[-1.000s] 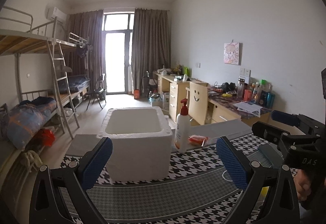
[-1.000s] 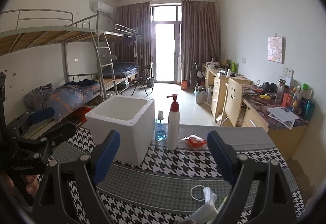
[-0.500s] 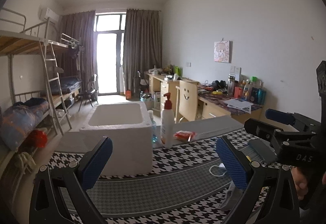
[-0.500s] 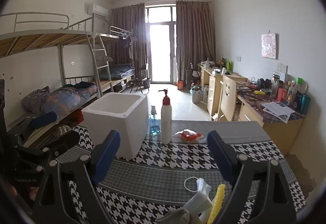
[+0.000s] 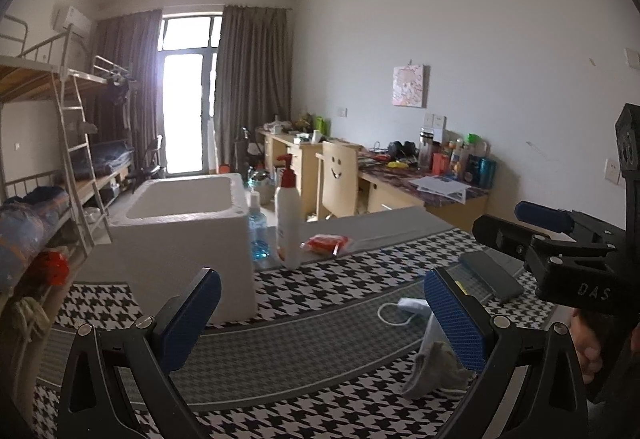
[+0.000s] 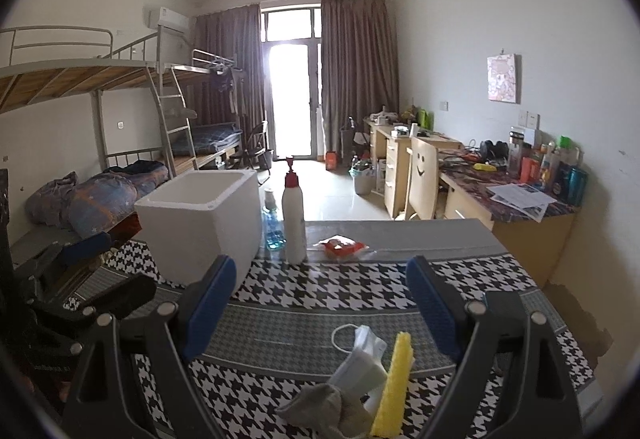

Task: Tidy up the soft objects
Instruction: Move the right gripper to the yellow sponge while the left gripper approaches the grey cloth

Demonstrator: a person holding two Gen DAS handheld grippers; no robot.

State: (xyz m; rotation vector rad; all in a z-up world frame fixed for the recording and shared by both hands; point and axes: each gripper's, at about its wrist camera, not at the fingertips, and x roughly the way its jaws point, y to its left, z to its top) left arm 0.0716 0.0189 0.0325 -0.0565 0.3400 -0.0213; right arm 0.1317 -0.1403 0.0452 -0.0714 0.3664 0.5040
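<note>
Both tools hover above a desk (image 6: 320,303) covered with a black-and-white houndstooth cloth, pointing slightly downward toward the far window. The left tool (image 5: 322,315) stands released, its blue-padded fingers (image 5: 192,315) spread wide with nothing between them. The right tool (image 6: 322,303) is likewise released, jaws wide apart and empty; in the left wrist view it also shows at the right edge, held by a hand (image 5: 592,347).

The soft things lie in a small heap at the near edge of the desk, below and between the right tool's fingers: a white face mask with an ear loop (image 6: 362,355), a yellow sponge standing on its long edge (image 6: 394,383) just right of the mask and touching it, and a crumpled grey cloth (image 6: 324,409) at the near left of the heap. In the left wrist view the heap sits behind that tool's right finger.

Farther away on the left stands a white foam box, open at the top (image 6: 200,223). Just right of it are a small clear bottle of blue liquid (image 6: 273,223) and a tall white pump bottle with a red head (image 6: 294,215), close together. A red-and-white packet (image 6: 343,245) lies flat to the right of the bottles. A flat grey slab (image 5: 490,275) rests on the desk's right side.
</note>
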